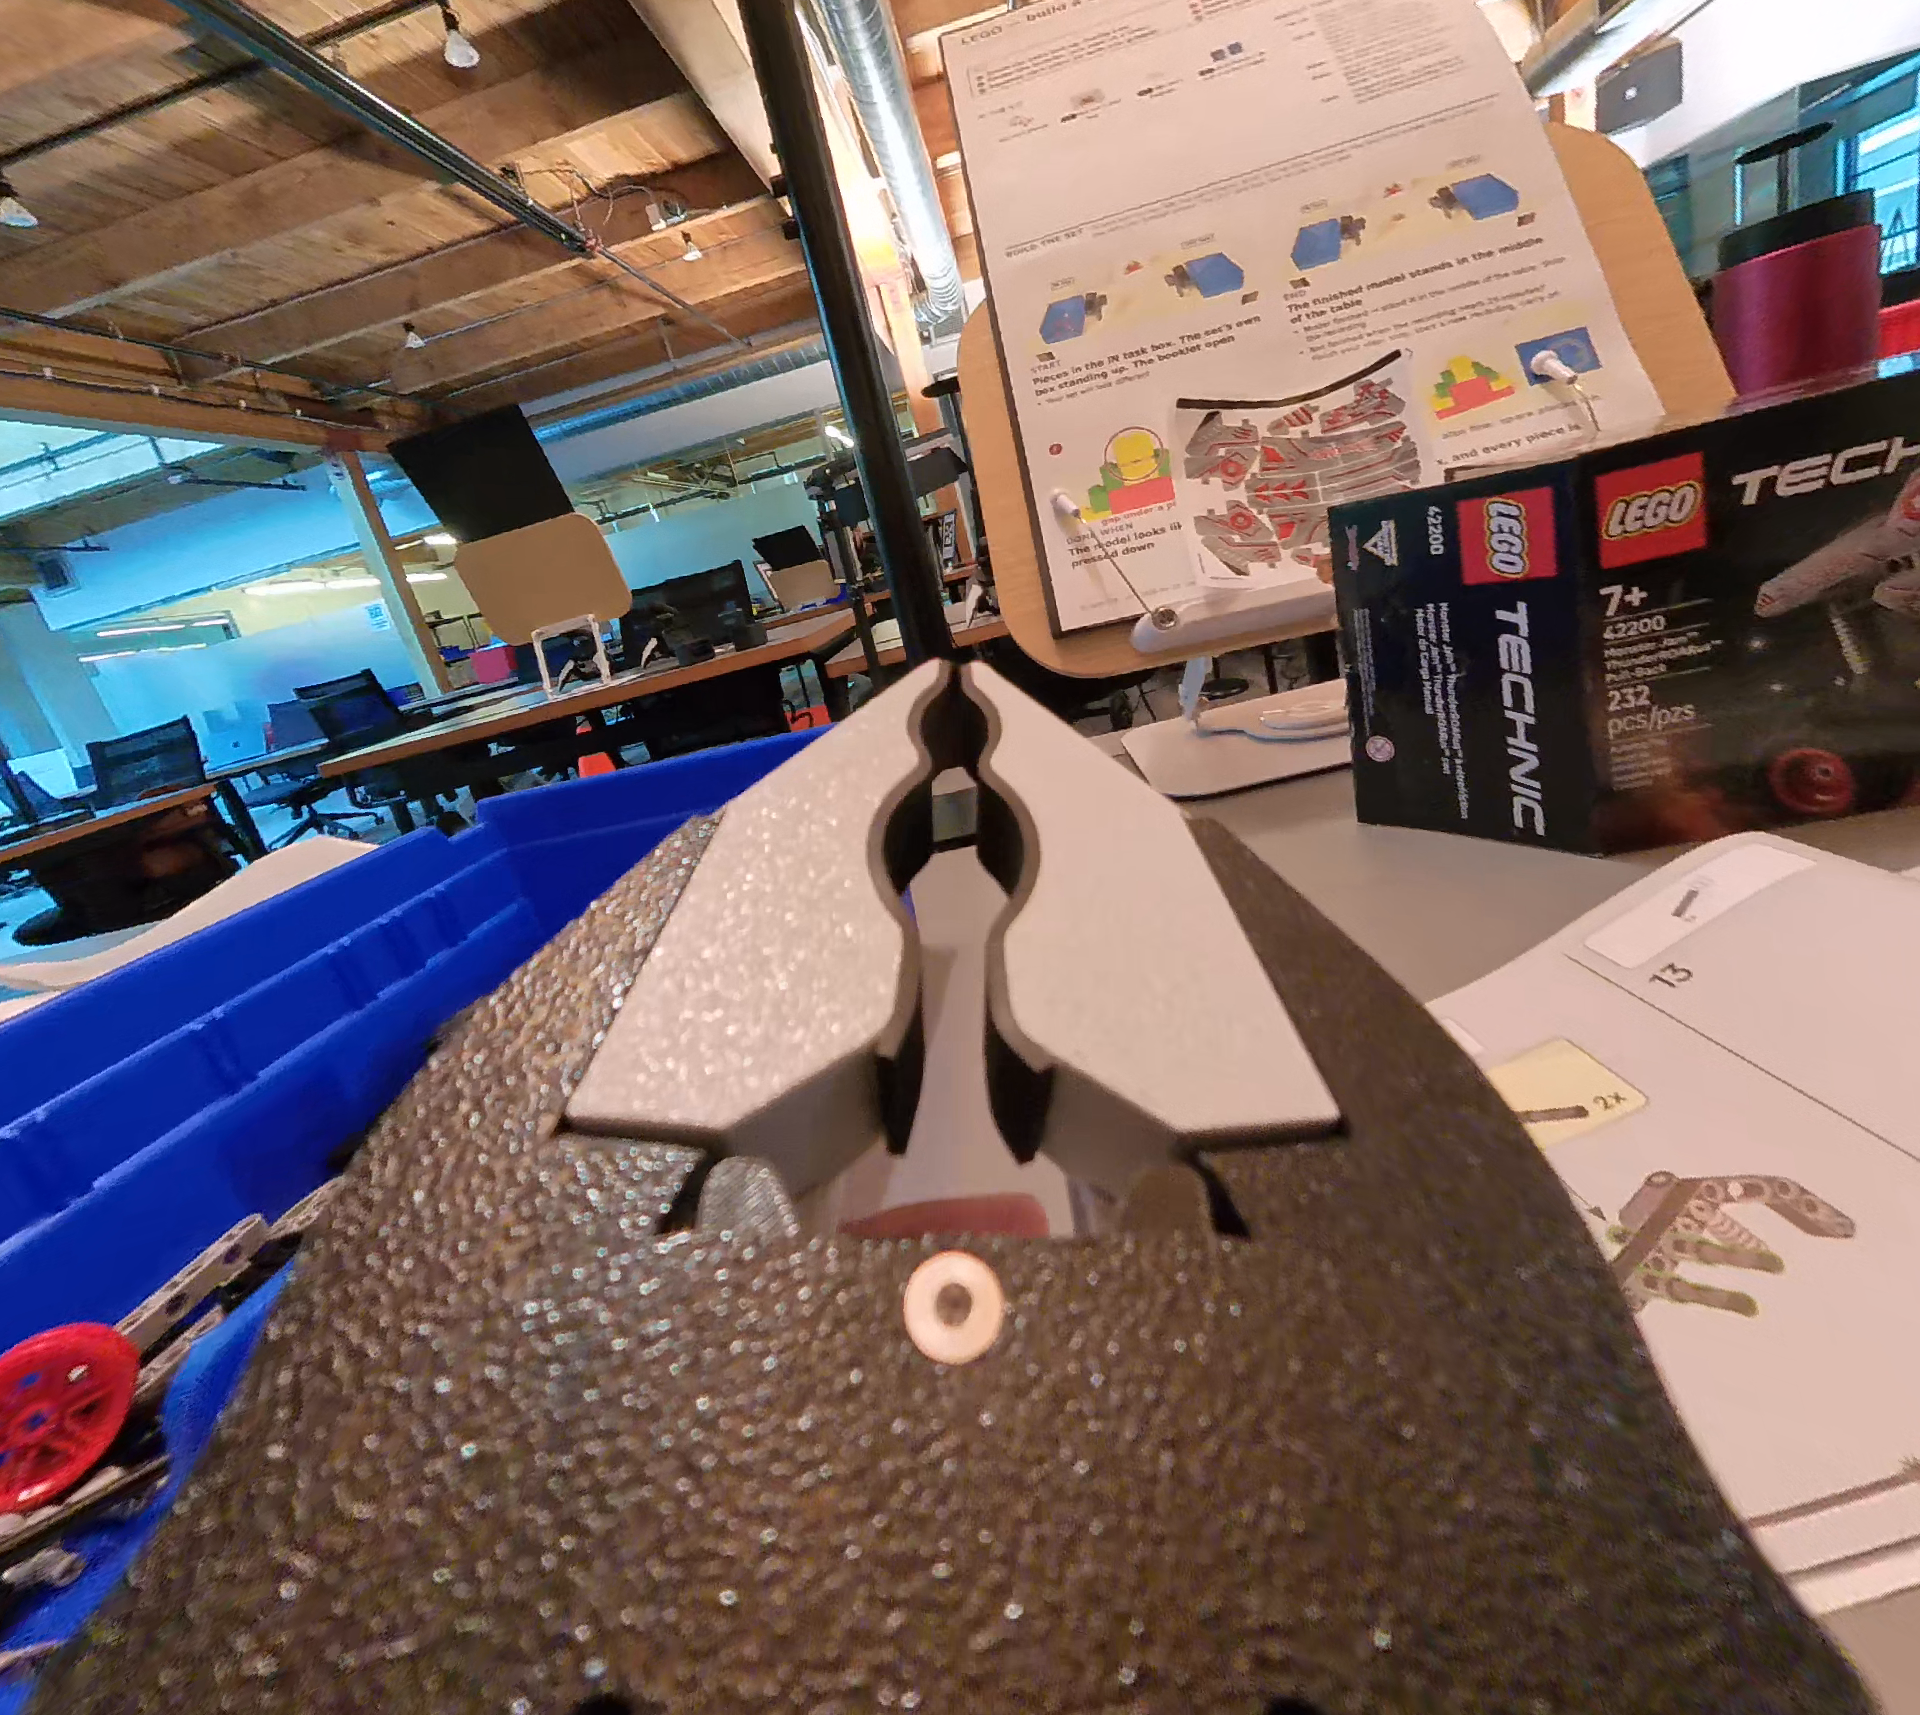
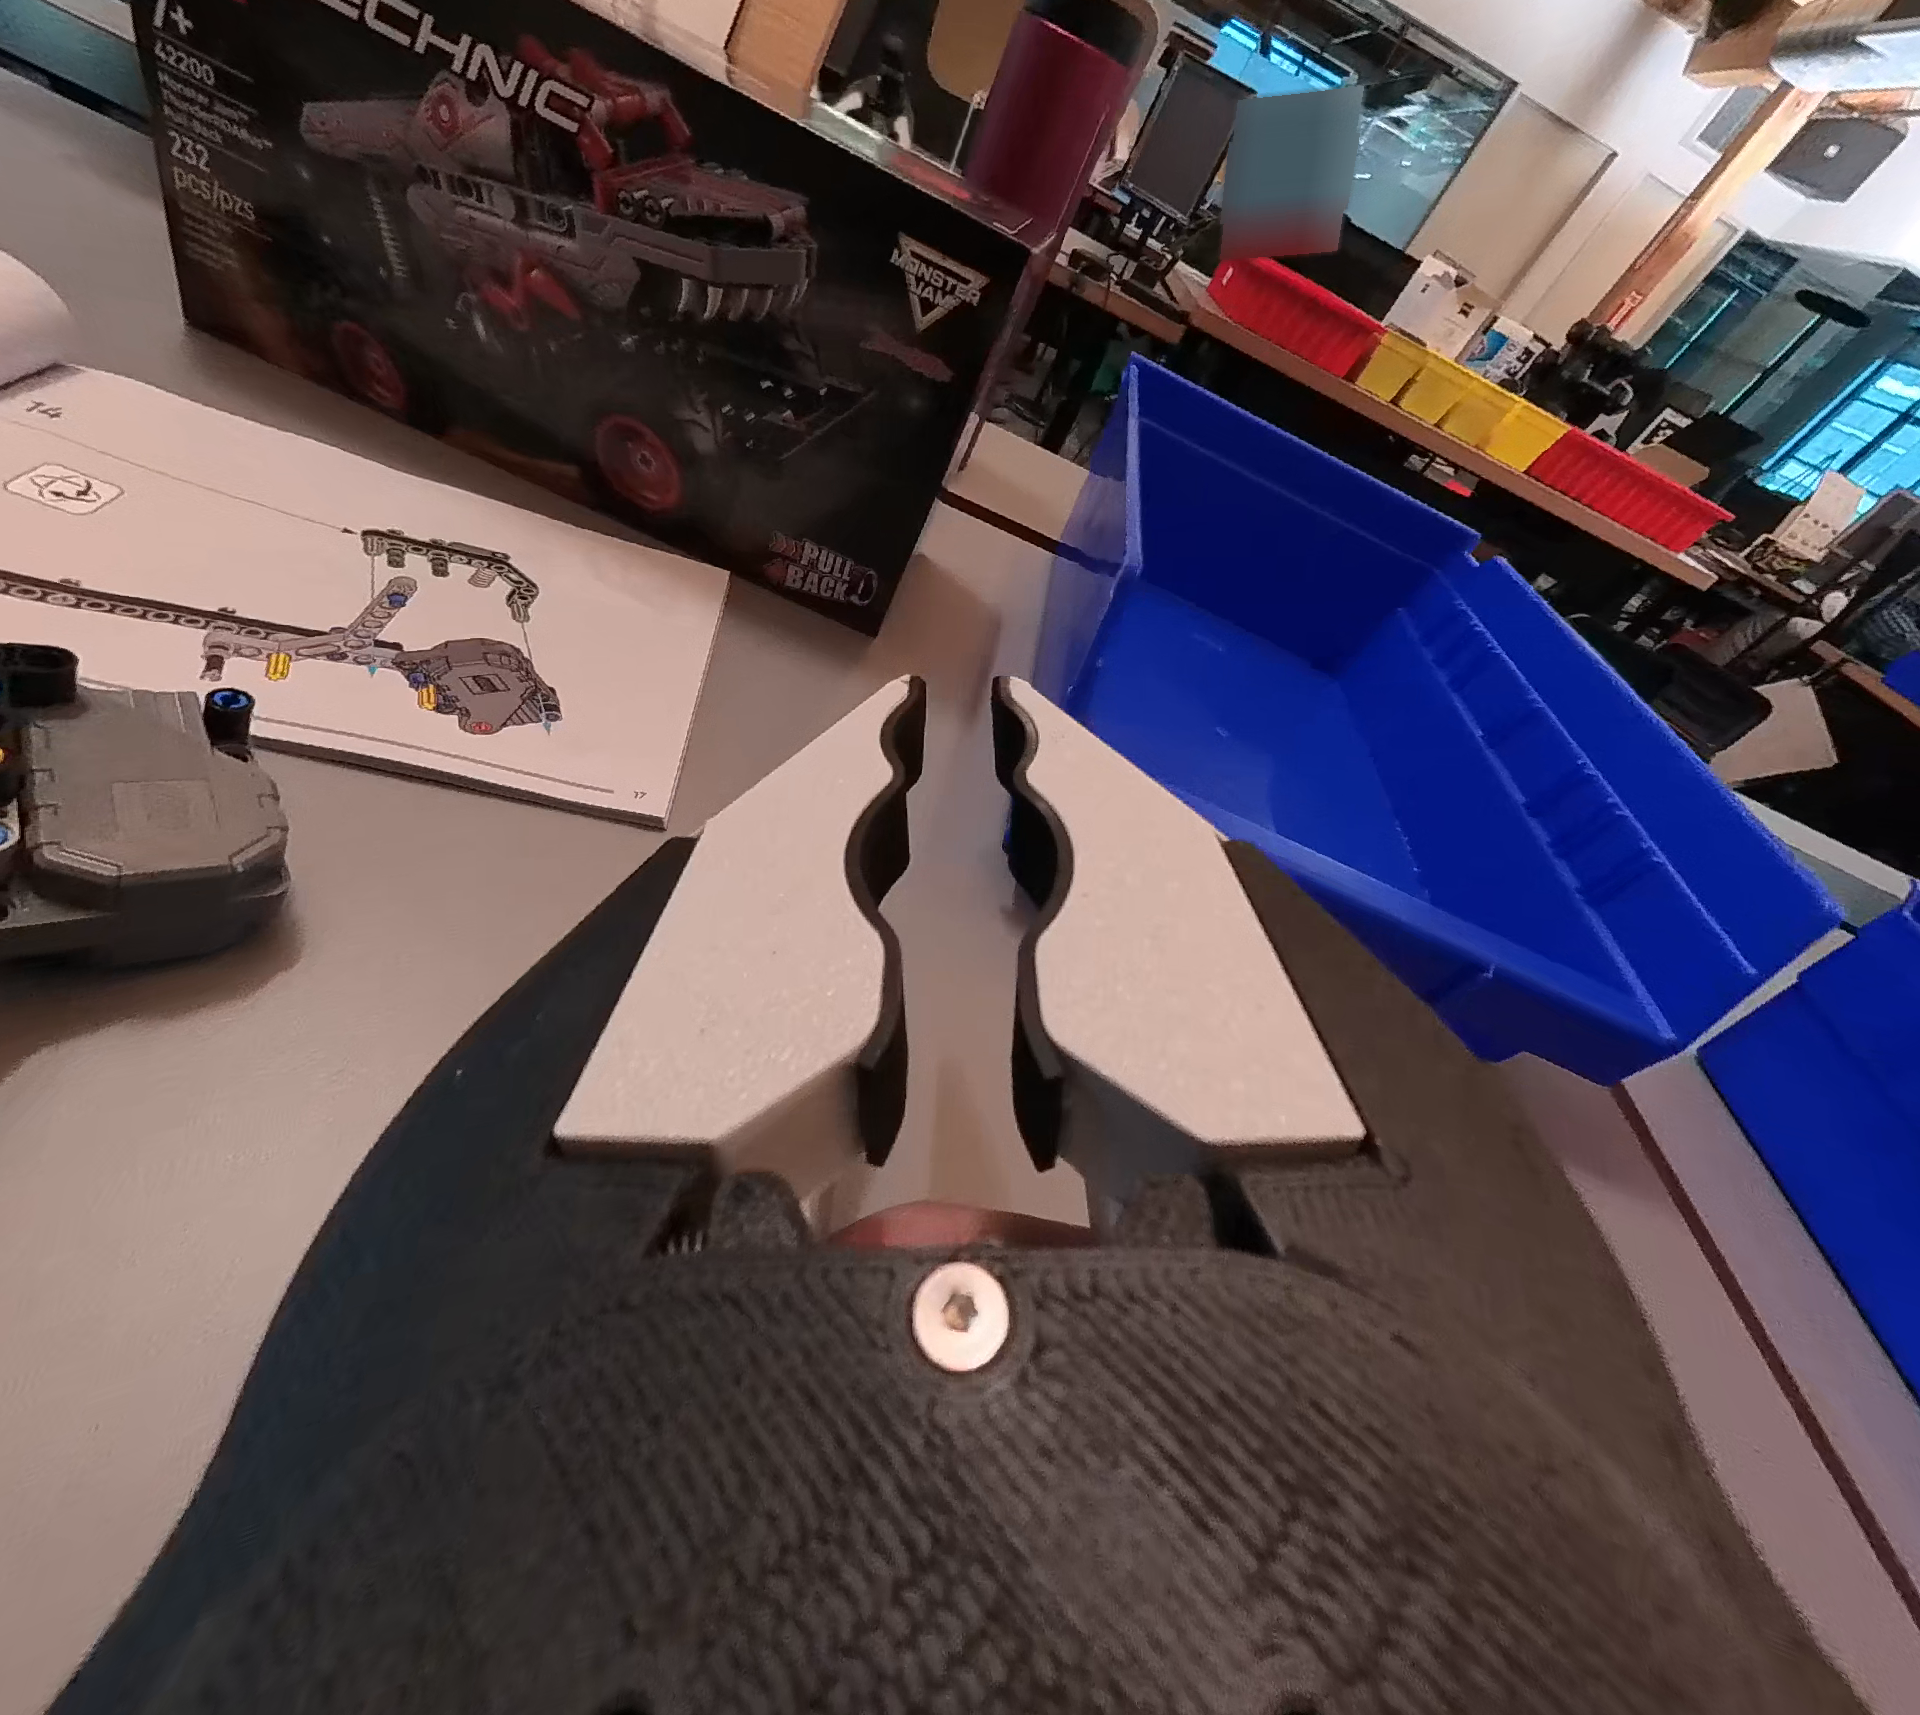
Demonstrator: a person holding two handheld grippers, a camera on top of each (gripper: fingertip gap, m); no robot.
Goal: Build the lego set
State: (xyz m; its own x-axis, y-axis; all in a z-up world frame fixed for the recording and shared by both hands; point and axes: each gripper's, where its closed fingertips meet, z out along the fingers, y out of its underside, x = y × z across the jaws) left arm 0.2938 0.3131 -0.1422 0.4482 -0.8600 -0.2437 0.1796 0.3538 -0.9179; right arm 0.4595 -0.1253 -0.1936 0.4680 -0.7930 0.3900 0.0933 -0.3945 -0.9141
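Left tongs (image 1: pixel 958 676) clenched, apparently empty; right tongs (image 2: pixel 958 699) slightly parted, holding nothing. Left of the right tongs, one grey part-built model (image 2: pixel 135 818) lies on the surface (image 2: pixel 436 969): light, rigid, best gripped by its flat sides. Beyond: one booklet (image 2: pixel 343 616), one set box (image 2: pixel 582 211). Right: two blue bins (image 2: pixel 1351 730).

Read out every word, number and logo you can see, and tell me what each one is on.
I won't quote any writing; these things bear it:
Box: black, with a red logo, large lettering and numbers on its front and side.
Booklet: open on the table, with page and step numbers.
Sheet: white, clipped to a board behind the box, mostly too small to read.
Bin: blue, no writing seen.
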